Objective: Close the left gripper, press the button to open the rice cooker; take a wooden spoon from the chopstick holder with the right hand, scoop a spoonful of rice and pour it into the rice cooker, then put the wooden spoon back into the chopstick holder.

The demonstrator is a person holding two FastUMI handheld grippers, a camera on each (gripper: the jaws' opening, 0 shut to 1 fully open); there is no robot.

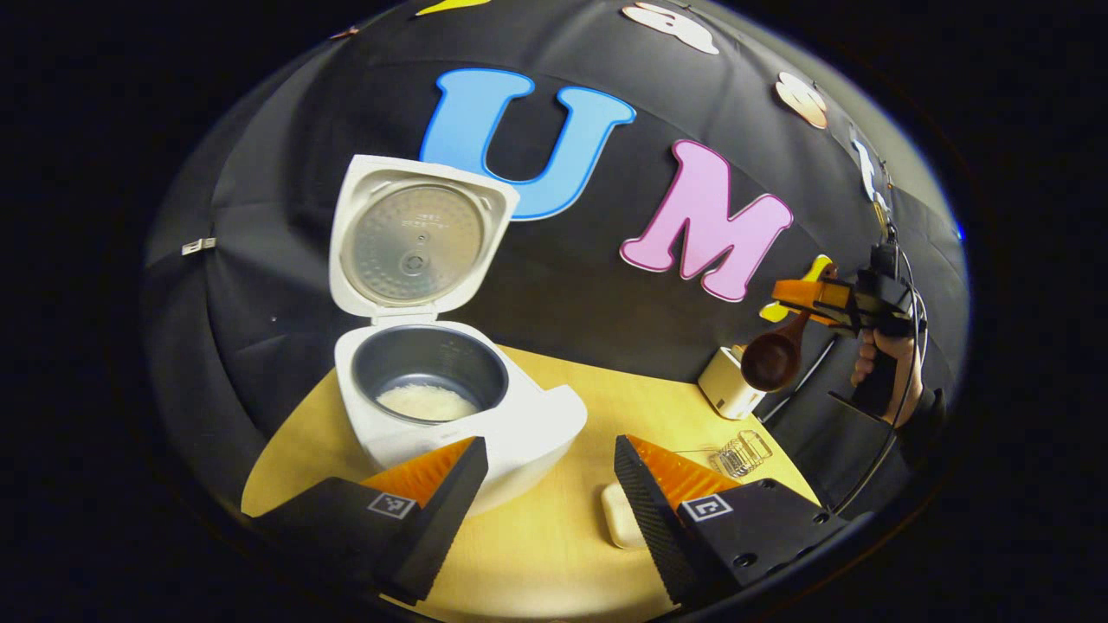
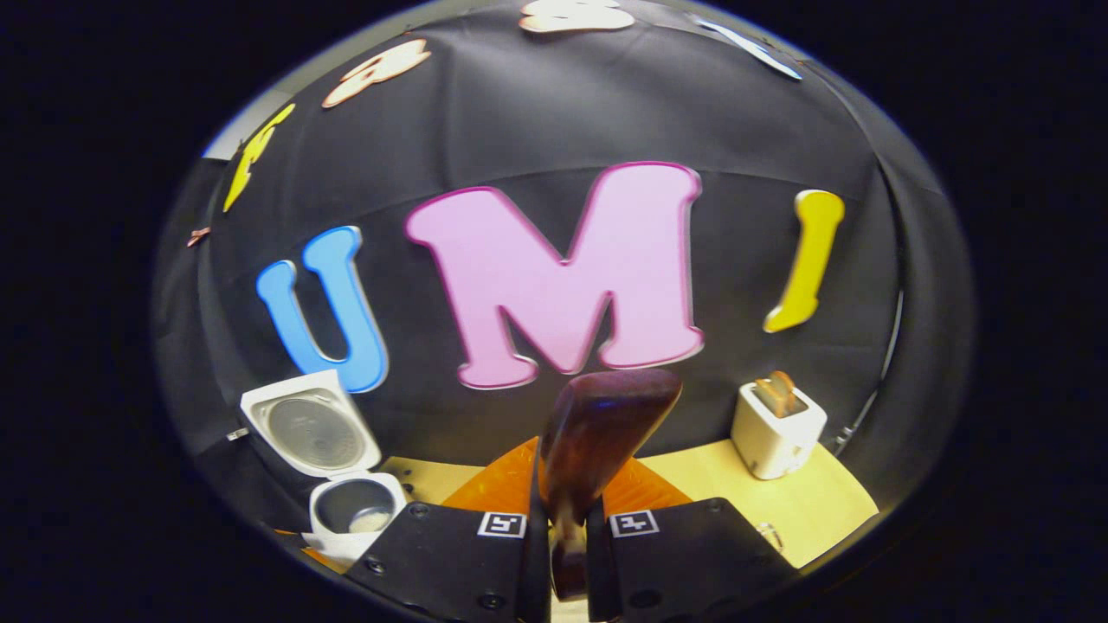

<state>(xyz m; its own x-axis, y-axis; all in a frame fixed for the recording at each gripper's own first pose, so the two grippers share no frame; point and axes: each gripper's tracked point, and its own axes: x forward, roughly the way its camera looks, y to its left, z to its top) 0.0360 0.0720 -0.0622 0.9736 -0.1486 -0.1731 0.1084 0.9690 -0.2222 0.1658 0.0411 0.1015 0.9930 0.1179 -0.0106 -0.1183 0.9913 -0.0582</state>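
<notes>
Two fingers of my left gripper (image 1: 545, 484) stand wide apart, empty, with the open rice cooker (image 1: 433, 389) just ahead to their left, rice already in its pot. My right gripper (image 2: 567, 536) is clamped on the wooden spoon (image 2: 597, 433), bowl raised ahead of it; the chopstick holder (image 2: 776, 430) sits ahead to its right. I should lower the spoon handle-first, squarely over the holder.
</notes>
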